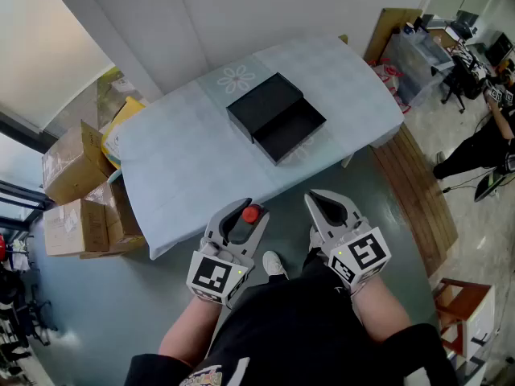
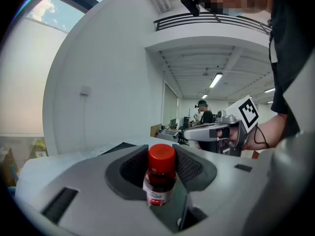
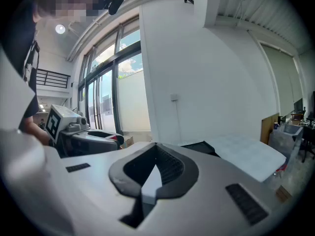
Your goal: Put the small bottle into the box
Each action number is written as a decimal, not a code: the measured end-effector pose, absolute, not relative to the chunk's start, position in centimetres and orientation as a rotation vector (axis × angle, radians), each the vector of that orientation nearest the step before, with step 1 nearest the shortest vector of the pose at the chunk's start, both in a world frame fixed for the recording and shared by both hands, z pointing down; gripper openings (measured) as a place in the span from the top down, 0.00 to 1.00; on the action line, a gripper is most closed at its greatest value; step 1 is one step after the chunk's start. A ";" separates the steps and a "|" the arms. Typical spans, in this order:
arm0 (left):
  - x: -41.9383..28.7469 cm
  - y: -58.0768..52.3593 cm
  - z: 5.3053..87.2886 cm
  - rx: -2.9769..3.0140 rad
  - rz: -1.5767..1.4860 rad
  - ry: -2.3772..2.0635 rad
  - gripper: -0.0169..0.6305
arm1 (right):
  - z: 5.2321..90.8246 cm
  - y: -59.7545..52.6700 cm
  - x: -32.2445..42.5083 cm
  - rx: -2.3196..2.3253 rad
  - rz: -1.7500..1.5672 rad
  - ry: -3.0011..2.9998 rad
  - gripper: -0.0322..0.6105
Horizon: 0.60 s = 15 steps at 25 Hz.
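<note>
A small bottle (image 1: 252,213) with a red cap and a white label stands upright between the jaws of my left gripper (image 1: 245,214), which is shut on it. In the left gripper view the bottle (image 2: 160,173) fills the gap of that gripper (image 2: 160,167), both pads pressed to its sides. My right gripper (image 1: 326,206) hangs beside it, shut with nothing inside; its tips (image 3: 156,149) meet. Both grippers hover off the table's near edge, close to my body. The black box (image 1: 290,129) lies open on the table (image 1: 177,159), its lid (image 1: 261,99) joined at its far side.
The table carries a pale blue cloth with a flower print (image 1: 236,79). Cardboard boxes (image 1: 76,191) and a yellow bag (image 1: 121,123) sit on the floor at the left. A plastic bin (image 1: 418,55), a person (image 1: 487,139) and a wooden stool (image 1: 463,304) are at the right.
</note>
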<state>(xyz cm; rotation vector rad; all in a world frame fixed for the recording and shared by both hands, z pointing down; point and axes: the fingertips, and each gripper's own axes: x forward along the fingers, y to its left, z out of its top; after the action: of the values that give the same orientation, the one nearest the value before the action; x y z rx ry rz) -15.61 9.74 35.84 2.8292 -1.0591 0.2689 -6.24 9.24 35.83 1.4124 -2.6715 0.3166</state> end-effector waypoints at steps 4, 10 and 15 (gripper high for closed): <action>-15.5 9.9 36.3 2.830 0.264 -1.049 0.73 | 35.9 9.3 -6.2 1.413 0.316 -2.671 0.94; -15.3 10.1 36.5 2.828 0.267 -1.047 0.73 | 36.0 9.3 -6.0 1.408 0.320 -2.683 0.94; -15.2 9.9 36.5 2.826 0.261 -1.047 0.73 | 35.9 9.2 -6.0 1.413 0.323 -2.692 0.94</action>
<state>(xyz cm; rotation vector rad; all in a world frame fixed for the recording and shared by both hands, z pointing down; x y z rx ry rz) -15.20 9.88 36.53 2.8260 -1.0473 0.2605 -5.99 9.19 35.86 1.4131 -2.6921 0.3234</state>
